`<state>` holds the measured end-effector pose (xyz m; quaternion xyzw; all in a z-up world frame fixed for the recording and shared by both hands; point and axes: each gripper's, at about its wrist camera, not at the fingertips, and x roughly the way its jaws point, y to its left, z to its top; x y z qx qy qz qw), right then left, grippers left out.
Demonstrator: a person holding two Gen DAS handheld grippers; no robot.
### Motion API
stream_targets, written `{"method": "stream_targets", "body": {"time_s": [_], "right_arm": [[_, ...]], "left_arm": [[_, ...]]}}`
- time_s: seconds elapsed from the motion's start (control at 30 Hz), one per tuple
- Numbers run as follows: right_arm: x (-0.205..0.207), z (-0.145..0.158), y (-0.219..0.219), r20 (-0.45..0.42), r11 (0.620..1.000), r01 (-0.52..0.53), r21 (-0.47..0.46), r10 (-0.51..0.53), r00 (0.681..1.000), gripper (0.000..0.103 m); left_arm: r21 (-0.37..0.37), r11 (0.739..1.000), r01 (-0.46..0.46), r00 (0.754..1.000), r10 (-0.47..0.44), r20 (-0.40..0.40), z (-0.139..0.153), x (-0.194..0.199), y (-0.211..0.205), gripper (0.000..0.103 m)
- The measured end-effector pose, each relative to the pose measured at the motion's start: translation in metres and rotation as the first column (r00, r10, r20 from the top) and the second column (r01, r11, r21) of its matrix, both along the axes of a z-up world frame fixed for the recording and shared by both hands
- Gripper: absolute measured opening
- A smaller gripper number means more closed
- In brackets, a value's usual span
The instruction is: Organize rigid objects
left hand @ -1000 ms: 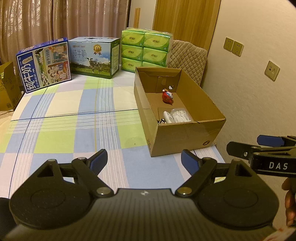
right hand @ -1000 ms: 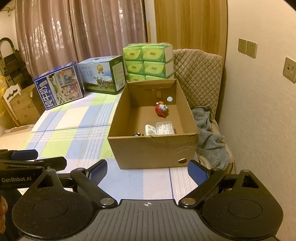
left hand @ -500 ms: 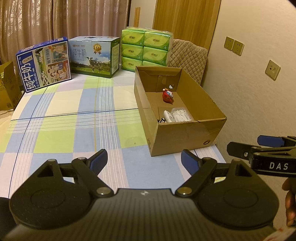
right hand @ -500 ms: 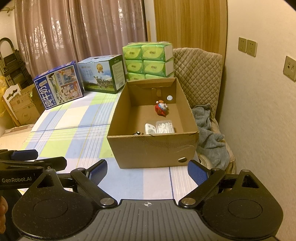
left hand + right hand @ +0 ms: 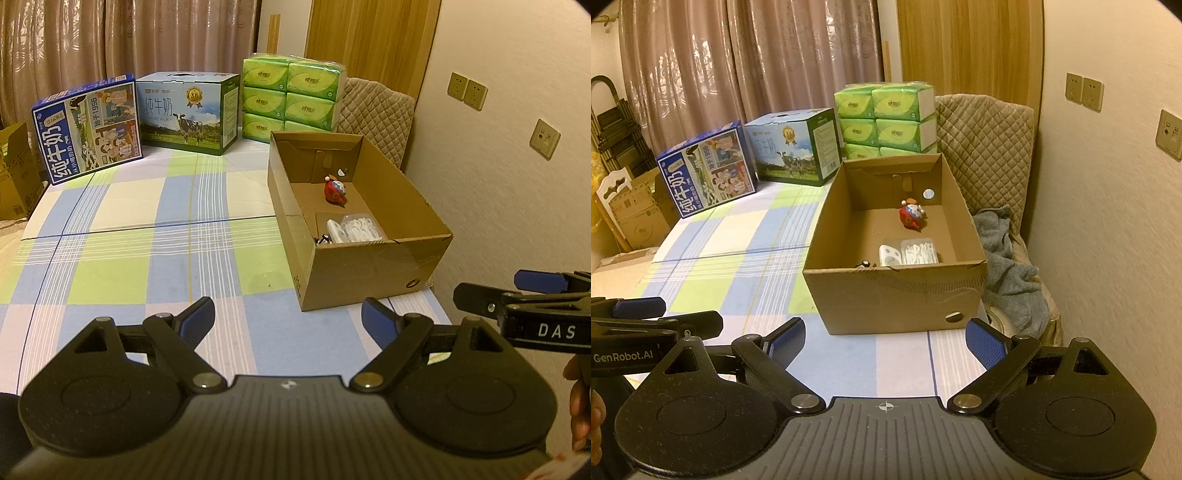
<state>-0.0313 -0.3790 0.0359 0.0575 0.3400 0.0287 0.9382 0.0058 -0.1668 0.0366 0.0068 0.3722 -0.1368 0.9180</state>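
An open cardboard box [image 5: 369, 269] [image 5: 897, 295] stands on the checked tablecloth at the table's right side. Inside lie a red round toy [image 5: 335, 191] [image 5: 911, 216], a white device [image 5: 890, 254] [image 5: 334, 229], a clear pack of white picks [image 5: 360, 228] [image 5: 919, 252] and a small dark item [image 5: 865, 263] by the near wall. My left gripper [image 5: 288, 319] is open and empty, short of the box's near left corner. My right gripper [image 5: 885, 341] is open and empty, in front of the box's near wall. Each gripper shows at the other view's edge.
At the table's far edge stand a blue milk carton box [image 5: 88, 129], a green-blue milk box [image 5: 186, 112] and stacked green tissue packs [image 5: 291, 99]. A quilted chair with a grey cloth [image 5: 1008, 266] is right of the box, against the wall.
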Motion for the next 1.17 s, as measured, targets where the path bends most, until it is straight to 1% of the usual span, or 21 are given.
{"method": "stream_targets", "body": {"time_s": [0.93, 1.07, 1.17], "right_arm": [[-0.0006, -0.0047, -0.0023, -0.003, 1.000, 0.002, 0.000, -0.002, 1.000, 0.091], [-0.0006, -0.0049, -0.0023, -0.004, 1.000, 0.003, 0.001, -0.003, 1.000, 0.091], [-0.0011, -0.0056, -0.0027, -0.004, 1.000, 0.004, 0.001, -0.004, 1.000, 0.091]], "left_arm": [[-0.002, 1.000, 0.003, 1.000, -0.003, -0.005, -0.0022, 0.0013, -0.0005, 0.084], [-0.020, 1.000, -0.001, 1.000, 0.001, 0.021, -0.0009, -0.0010, 0.0009, 0.084], [-0.027, 1.000, 0.002, 1.000, -0.002, 0.019, 0.0008, 0.0001, 0.0007, 0.084]]}}
